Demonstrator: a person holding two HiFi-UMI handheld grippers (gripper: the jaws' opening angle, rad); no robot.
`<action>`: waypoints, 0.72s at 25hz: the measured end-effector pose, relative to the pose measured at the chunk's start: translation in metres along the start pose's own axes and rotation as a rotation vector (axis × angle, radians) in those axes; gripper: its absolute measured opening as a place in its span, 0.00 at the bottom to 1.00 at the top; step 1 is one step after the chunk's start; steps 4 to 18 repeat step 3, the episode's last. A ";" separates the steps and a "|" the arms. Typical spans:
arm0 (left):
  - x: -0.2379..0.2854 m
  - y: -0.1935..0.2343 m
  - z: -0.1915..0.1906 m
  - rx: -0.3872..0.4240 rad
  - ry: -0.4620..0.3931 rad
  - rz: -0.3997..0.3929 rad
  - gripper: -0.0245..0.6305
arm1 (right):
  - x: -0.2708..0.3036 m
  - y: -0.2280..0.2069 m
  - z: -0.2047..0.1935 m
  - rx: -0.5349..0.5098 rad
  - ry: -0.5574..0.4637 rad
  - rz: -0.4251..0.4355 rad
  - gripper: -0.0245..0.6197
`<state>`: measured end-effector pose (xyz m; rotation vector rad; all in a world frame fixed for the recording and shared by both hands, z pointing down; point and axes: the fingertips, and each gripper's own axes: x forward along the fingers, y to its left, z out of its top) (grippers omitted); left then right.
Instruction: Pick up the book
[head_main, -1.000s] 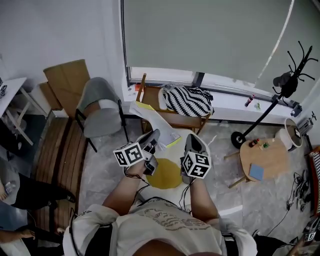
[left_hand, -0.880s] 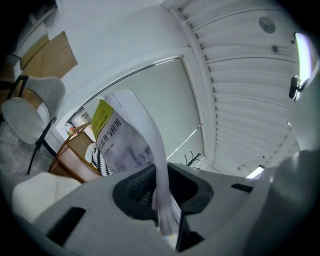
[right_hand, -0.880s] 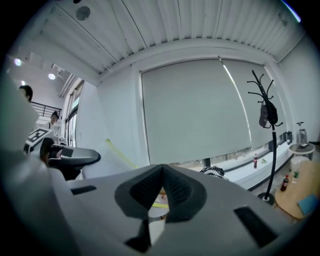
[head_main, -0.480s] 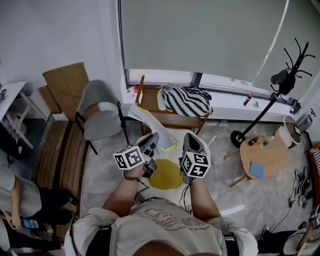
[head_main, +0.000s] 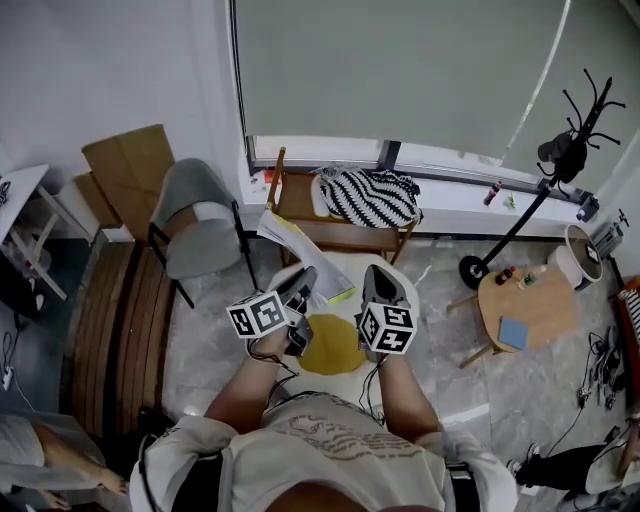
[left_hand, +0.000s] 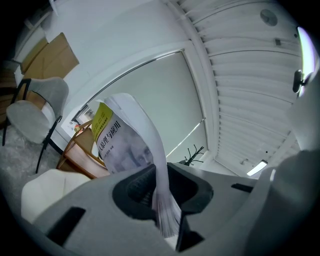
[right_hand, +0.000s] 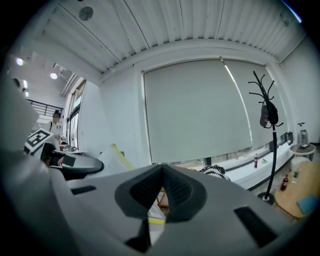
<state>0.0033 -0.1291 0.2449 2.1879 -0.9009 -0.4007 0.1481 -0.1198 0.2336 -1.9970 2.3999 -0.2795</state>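
The book (head_main: 300, 245), white with a yellow strip on its cover, hangs in the air above the floor, in front of the wooden chair. My left gripper (head_main: 305, 282) is shut on its lower edge. In the left gripper view the book (left_hand: 120, 142) rises up and to the left from between the pads, pages fanning out, with the left gripper (left_hand: 162, 187) clamped on them. My right gripper (head_main: 378, 275) hovers just right of the book, jaws together with nothing between them. In the right gripper view the right gripper (right_hand: 161, 192) looks shut, with the book (right_hand: 112, 160) at the left.
A wooden chair (head_main: 300, 195) with a black-and-white striped cloth (head_main: 372, 198) stands under the window. Left of it is a grey chair (head_main: 200, 220). A yellow cushion (head_main: 330, 345) lies below my hands. At the right are a small round wooden table (head_main: 530, 305) and a black coat stand (head_main: 560, 170).
Both grippers and the book keep their places. The person at the lower left edge has moved down, mostly out of the picture.
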 end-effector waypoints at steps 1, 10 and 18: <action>0.000 0.000 0.000 0.002 0.003 0.001 0.16 | 0.000 0.000 -0.001 0.000 0.003 0.000 0.08; 0.000 0.001 0.000 0.006 0.010 0.004 0.16 | 0.001 0.001 -0.001 -0.001 0.007 -0.001 0.08; 0.000 0.001 0.000 0.006 0.010 0.004 0.16 | 0.001 0.001 -0.001 -0.001 0.007 -0.001 0.08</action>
